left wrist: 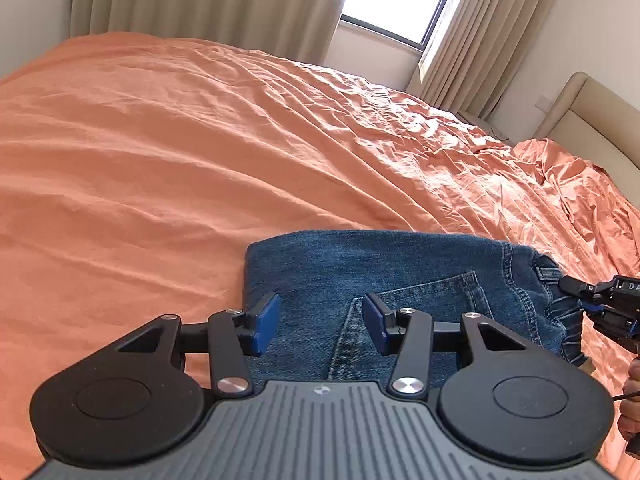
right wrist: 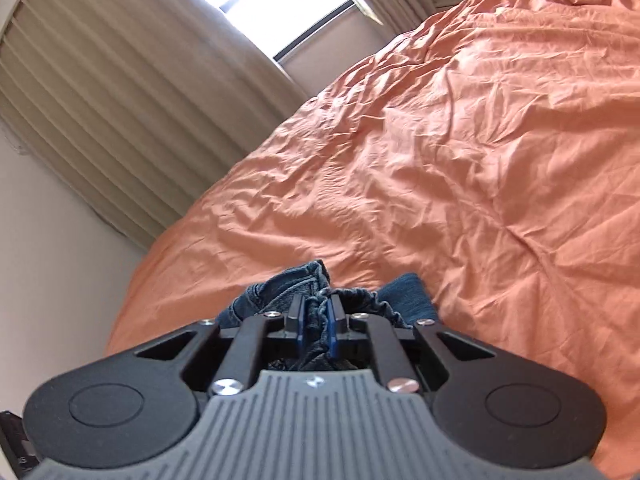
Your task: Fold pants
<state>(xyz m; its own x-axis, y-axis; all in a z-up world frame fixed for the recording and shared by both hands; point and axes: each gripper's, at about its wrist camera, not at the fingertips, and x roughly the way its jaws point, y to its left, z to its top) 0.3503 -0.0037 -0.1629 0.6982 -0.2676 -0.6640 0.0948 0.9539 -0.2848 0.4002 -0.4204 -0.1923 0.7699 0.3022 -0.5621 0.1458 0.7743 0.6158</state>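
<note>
Across the bed (left wrist: pixel 168 152), the wrinkled orange sheet fills most of both your views, with beige curtains (left wrist: pixel 192 0) and a bright window (left wrist: pixel 396 0) behind it and a padded beige headboard (left wrist: pixel 592 120) off to your right. On that sheet, close in front of you, lie the jeans (left wrist: pixel 360 272), folded into a compact blue block with a back pocket (left wrist: pixel 420 312) facing up and the waistband end turned to your right.

Your left hand-held gripper (left wrist: pixel 320 322) hangs just over the near left part of the jeans, its jaws spread wide with nothing between the blue pads (left wrist: pixel 267 320); whether the pads touch the denim you cannot tell from this angle.

Your right hand-held gripper (right wrist: pixel 319 322) has its jaws drawn in tight on a bunched ridge of the jeans (right wrist: pixel 304 288) at the waistband end, denim puckering up between and past the pads (right wrist: pixel 332 326). In the left wrist view that same gripper (left wrist: pixel 576 292) meets the jeans at their right edge, beside a belt loop (left wrist: pixel 548 272).
</note>
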